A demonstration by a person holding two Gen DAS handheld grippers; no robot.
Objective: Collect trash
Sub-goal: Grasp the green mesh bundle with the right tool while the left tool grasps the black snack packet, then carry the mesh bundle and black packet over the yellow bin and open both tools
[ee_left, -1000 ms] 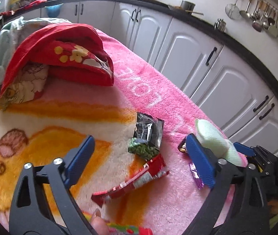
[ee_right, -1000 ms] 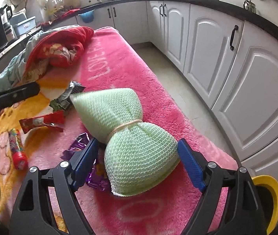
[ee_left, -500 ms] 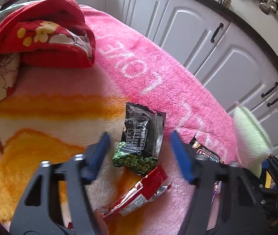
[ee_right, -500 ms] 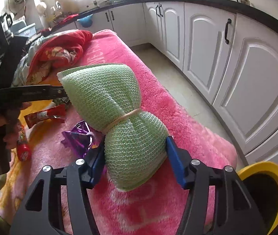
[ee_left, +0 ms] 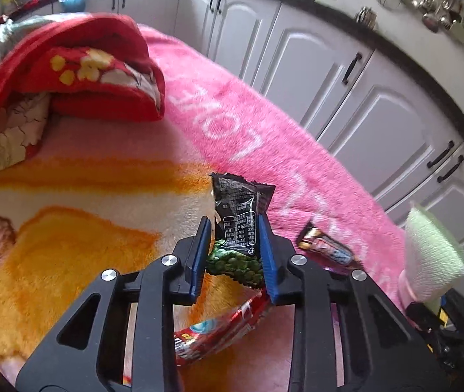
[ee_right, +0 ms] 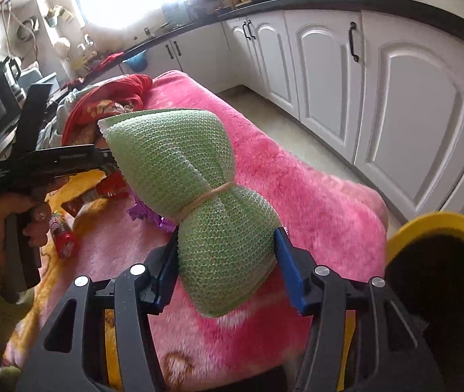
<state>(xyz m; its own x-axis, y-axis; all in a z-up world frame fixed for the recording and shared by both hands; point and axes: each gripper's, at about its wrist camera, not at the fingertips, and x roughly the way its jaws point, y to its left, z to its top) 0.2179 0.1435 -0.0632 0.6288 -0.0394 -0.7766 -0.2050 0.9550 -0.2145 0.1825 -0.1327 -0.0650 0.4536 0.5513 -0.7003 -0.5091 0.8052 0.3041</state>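
A black and green snack packet [ee_left: 238, 202] stands crumpled between the blue pads of my left gripper [ee_left: 233, 222]. Its jaws are closing and both pads touch the packet's sides. A red wrapper [ee_left: 218, 330] lies just below it, and a candy bar wrapper [ee_left: 326, 248] lies to the right. My right gripper [ee_right: 227, 238] is still closing and squeezes the lower half of a green mesh bundle [ee_right: 179, 153] tied at its middle. It holds the bundle up off the blanket. A purple wrapper [ee_right: 148, 215] and a small red tube [ee_right: 61, 235] lie behind it.
A pink and orange fleece blanket [ee_right: 313, 196] covers the surface, with a red cushion [ee_left: 78, 72] at its far end. A yellow-rimmed bin [ee_right: 441, 228] sits at the right edge. White cabinets [ee_left: 362, 98] line the far side. A hand [ee_right: 19, 209] grips the left tool.
My left gripper moved in over the black packet and closed from wide open onto it. My right gripper closed on the green bundle, raised it and carried it toward the yellow bin.
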